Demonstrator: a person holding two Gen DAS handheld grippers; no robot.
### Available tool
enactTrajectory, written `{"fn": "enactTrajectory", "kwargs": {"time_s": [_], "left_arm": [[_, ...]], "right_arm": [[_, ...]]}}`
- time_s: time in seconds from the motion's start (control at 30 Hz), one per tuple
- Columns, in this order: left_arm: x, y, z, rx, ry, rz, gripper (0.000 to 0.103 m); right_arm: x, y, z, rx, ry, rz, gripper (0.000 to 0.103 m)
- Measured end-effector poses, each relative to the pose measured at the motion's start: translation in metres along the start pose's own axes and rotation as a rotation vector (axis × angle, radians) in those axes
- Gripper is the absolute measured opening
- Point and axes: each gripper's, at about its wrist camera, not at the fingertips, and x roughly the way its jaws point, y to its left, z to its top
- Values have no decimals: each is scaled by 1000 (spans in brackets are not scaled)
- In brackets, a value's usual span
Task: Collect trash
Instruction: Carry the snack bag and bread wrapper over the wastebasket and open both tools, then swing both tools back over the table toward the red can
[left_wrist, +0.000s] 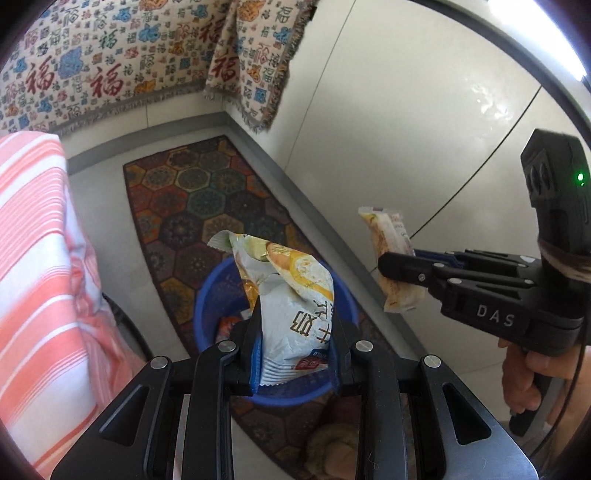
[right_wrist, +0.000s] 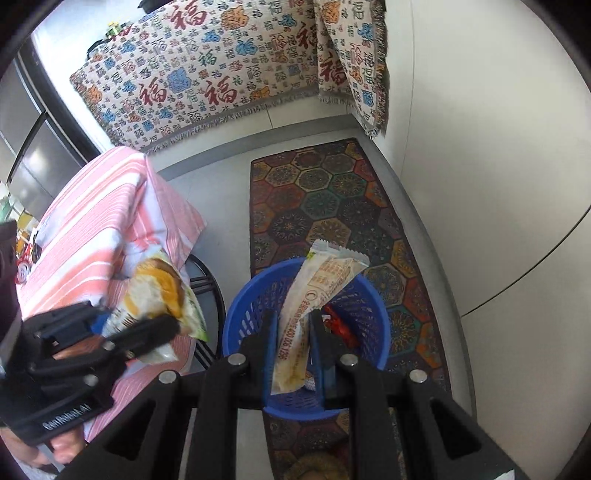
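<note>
My left gripper (left_wrist: 295, 325) is shut on a crumpled white and yellow snack bag (left_wrist: 291, 295) and holds it above a blue plastic basket (left_wrist: 210, 314) on the floor. In the right wrist view the same gripper (right_wrist: 147, 336) and bag (right_wrist: 159, 291) show at the left, beside the basket (right_wrist: 251, 306). My right gripper (right_wrist: 293, 332) is shut on a long pale snack wrapper (right_wrist: 317, 295) above the basket. It also shows in the left wrist view (left_wrist: 391, 269) with its wrapper (left_wrist: 388, 240), right of the basket. Red trash (right_wrist: 340, 325) lies inside.
The basket stands on a patterned hexagon rug (right_wrist: 325, 192). A table with a pink striped cloth (right_wrist: 103, 221) is at the left. A patterned blanket (right_wrist: 207, 74) hangs at the back. A white wall (right_wrist: 480, 147) runs along the right.
</note>
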Motion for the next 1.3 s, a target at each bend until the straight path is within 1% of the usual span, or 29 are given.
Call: {"fn": "enactTrajectory", "kwargs": {"time_s": [0.07, 0.1, 0.13, 0.17, 0.2, 0.23, 0.3, 0.37, 0.43, 0.5, 0.57, 0.67, 0.77, 0.8, 0.83, 0.9, 1.0, 1.1, 1.2, 1.3], "left_arm": [[9, -1, 5, 8, 6, 0, 28], [12, -2, 5, 15, 11, 0, 28], [15, -2, 7, 19, 17, 5, 33], [18, -1, 8, 20, 23, 7, 46], [21, -1, 9, 17, 22, 1, 56], [23, -1, 11, 11, 14, -2, 69], [23, 0, 14, -3, -1, -15, 71], [21, 1, 16, -22, -7, -23, 71], [12, 3, 17, -32, -24, -24, 71], [-5, 4, 15, -36, -51, -24, 72], [-26, 8, 10, -38, -77, -9, 77], [-65, 17, -6, -31, -110, 30, 82], [-105, 35, -32, -21, -132, 107, 87], [-116, 43, -42, -20, -138, 136, 88], [-127, 53, -55, -23, -141, 173, 88], [-145, 78, -78, -37, -137, 251, 88], [-161, 122, -110, -91, -124, 370, 88], [-176, 165, -135, -165, -130, 470, 88], [-189, 203, -153, -224, -137, 540, 88], [-203, 235, -166, -275, -159, 556, 89]], "right_arm": [[3, -5, 2, 18, 1, 9, 17], [4, -7, 3, 26, -2, 14, 19], [5, -8, 4, 35, -6, 15, 20], [6, -9, 4, 45, -10, 18, 20], [7, -11, 5, 58, -9, 23, 23], [8, -13, 6, 75, -11, 32, 37], [5, -17, 6, 106, -30, 41, 55], [2, -16, 7, 103, -44, 39, 55], [-3, -15, 8, 90, -67, 19, 55], [-11, -14, 9, 81, -105, 0, 55], [-22, -10, 10, 62, -160, -27, 55], [-39, 3, 10, 23, -245, -61, 55], [-53, 21, 12, -19, -307, -51, 58], [-56, 29, 12, -34, -321, -42, 59], [-58, 38, 12, -50, -330, -36, 63], [-59, 62, 10, -98, -334, -30, 67], [-59, 109, 3, -199, -332, 7, 67], [-51, 166, -12, -323, -289, 55, 67], [-42, 222, -32, -420, -236, 119, 67], [-32, 277, -54, -506, -195, 151, 67]]}}
